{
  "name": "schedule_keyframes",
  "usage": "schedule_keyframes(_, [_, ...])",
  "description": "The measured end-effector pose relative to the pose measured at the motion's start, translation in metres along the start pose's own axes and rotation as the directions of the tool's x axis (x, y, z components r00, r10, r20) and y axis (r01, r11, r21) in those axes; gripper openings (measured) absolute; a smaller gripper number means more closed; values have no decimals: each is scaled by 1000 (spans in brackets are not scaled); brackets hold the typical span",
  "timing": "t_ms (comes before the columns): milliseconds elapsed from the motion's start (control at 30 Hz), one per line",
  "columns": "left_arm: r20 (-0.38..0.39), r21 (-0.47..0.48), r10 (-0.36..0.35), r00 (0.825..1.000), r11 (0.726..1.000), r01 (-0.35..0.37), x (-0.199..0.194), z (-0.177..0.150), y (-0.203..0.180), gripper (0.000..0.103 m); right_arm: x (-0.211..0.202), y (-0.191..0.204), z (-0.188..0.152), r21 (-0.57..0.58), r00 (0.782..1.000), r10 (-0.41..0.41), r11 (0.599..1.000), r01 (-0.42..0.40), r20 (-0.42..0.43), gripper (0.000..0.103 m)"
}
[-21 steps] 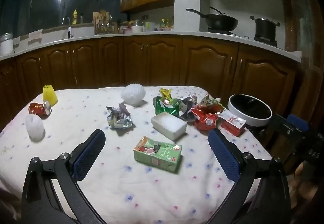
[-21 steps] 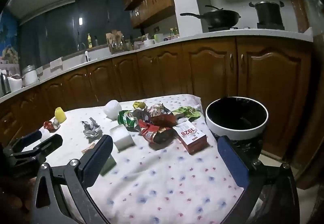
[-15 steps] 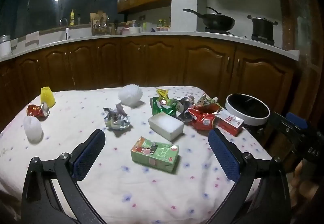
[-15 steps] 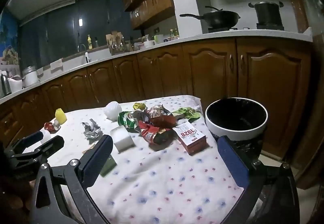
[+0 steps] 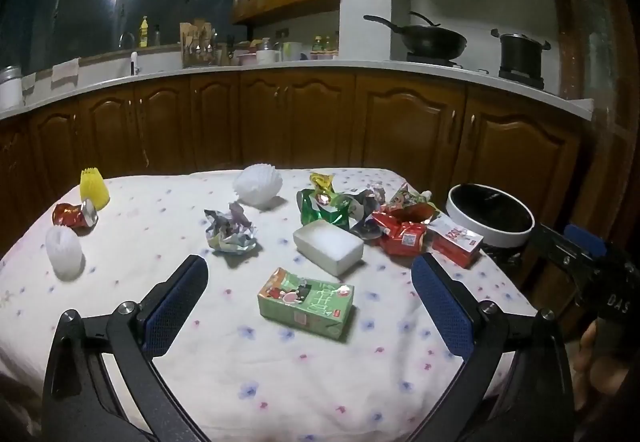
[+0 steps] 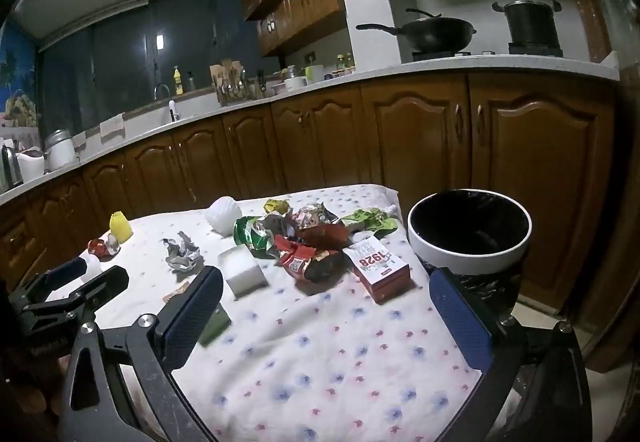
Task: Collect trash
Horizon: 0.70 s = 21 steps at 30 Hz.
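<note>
**Nothing picked up yet**

The job looks like it is only starting. Both sets of jaws are wide apart and hold nothing. The left gripper (image 5: pixel 308 302) hangs over the surface (image 5: pixel 280 382), with the green carton (image 5: pixel 306 302) lying right between its jaws, not touched. Past it sit the white box (image 5: pixel 328 247), a crumpled wrapper (image 5: pixel 230 230) and a pile of snack bags (image 5: pixel 360 208). The right gripper (image 6: pixel 324 306) faces the red box (image 6: pixel 380 268). The bin (image 6: pixel 470 232) stands just beside its right jaw. I cannot see any trash inside it. All the trash is still waiting.
</note>
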<state>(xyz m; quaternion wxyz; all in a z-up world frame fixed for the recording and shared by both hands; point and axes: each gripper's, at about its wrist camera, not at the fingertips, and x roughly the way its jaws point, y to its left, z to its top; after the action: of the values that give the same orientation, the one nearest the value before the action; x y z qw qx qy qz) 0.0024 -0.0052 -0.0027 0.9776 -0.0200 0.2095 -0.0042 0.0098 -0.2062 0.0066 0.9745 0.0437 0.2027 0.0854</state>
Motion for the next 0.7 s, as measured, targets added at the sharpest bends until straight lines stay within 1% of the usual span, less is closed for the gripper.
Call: schedule_keyframes(700, [-4,-1,-3,1000,1000,3,-2,0,3,103,0,1,-1,3,1000,1,1000,-1,-4,103])
